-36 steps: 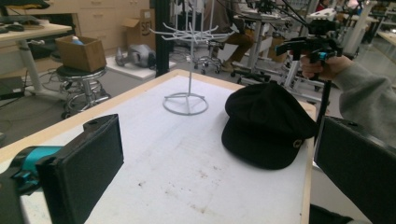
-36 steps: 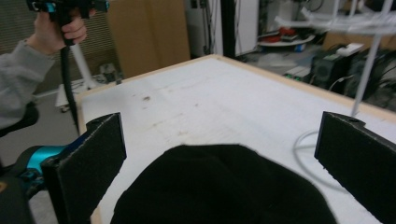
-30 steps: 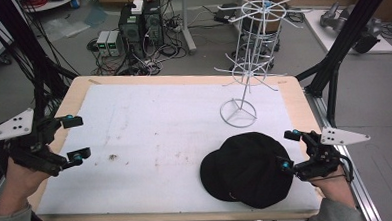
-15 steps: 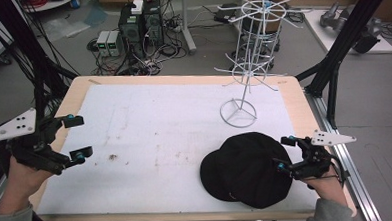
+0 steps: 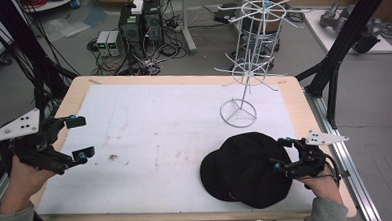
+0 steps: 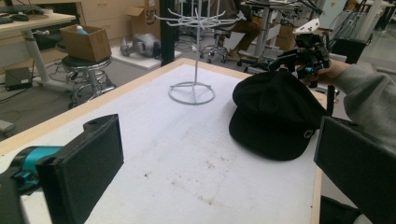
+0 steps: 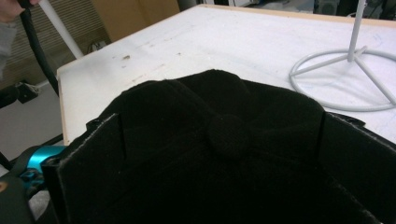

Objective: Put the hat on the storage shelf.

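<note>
One table [image 5: 183, 86] carries all we have to work with, its white mat bare across the middle and left, so we have plenty of open room there. Its wooden border runs close to our right hand, and the near edge lies just beneath the black cap [image 5: 244, 169], which sits at the near right corner with part of it almost over the mat's front edge. Behind the cap, near but apart, stands the white wire display stand [image 5: 245, 71], its ring base on the mat and its thin arms spreading above.

We judge the step in hand to be the grasp: our right gripper [image 5: 282, 154] has its jaws spread wide on either side of the cap's crown, the top button [image 7: 229, 131] between them, not yet closed on the fabric. Next we would need to pinch the crown and lift clear of the stand's lower arms.

Our left gripper [image 5: 78, 137] hovers at the far left edge, jaws wide apart and holding nothing.
</note>
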Available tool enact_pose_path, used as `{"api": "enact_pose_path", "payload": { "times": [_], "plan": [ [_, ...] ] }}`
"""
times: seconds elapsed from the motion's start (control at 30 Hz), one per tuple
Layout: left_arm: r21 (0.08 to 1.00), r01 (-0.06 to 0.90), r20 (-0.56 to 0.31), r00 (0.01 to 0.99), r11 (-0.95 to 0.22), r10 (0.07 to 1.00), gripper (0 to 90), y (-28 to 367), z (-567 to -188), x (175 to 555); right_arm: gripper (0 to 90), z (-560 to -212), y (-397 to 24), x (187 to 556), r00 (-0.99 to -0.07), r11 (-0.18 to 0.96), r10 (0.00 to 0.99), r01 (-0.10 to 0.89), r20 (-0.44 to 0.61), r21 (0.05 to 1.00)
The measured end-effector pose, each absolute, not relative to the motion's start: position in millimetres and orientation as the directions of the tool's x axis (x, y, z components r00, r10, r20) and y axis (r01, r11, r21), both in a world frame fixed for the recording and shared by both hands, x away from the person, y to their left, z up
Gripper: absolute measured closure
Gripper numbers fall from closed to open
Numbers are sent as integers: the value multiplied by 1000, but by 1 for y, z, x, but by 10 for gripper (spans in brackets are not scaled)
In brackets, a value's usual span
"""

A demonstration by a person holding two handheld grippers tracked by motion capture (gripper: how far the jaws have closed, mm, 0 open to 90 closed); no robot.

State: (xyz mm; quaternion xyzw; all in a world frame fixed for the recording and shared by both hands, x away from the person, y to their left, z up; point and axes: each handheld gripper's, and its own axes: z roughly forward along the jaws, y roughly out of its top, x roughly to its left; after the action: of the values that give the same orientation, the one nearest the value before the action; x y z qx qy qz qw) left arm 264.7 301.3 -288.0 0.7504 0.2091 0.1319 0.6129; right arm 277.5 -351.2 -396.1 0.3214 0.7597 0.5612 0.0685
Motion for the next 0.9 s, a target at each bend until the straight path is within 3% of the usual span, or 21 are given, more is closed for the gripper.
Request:
{"api": "enact_pose_path", "payload": {
  "times": [0.1,0.2,0.37,0.4,0.5,0.67,0.9],
  "plan": [
    [975,153,-60,878,-160,476,17,301,-288,265,43,-397,-350,279,-786,176,566,411,249,895],
    [975,145,-48,875,-166,482,18,302,-289,265,177,-397,-352,279,-787,181,563,414,251,892],
    [977,146,-51,868,-157,494,18,306,-289,266,288,-398,-353,276,-797,173,552,398,245,901],
    [977,151,-55,865,-154,499,18,307,-289,266,367,-401,-353,276,-795,174,544,419,267,891],
    [977,153,-58,863,-150,502,18,307,-290,267,405,-402,-353,275,-798,186,540,424,268,886],
    [975,155,-55,864,-160,501,17,305,-290,267,604,-401,-353,274,-796,197,551,415,250,888],
    [975,156,-57,863,-158,501,18,305,-290,267,653,-400,-352,272,-806,212,546,396,228,893]
  ]
}}
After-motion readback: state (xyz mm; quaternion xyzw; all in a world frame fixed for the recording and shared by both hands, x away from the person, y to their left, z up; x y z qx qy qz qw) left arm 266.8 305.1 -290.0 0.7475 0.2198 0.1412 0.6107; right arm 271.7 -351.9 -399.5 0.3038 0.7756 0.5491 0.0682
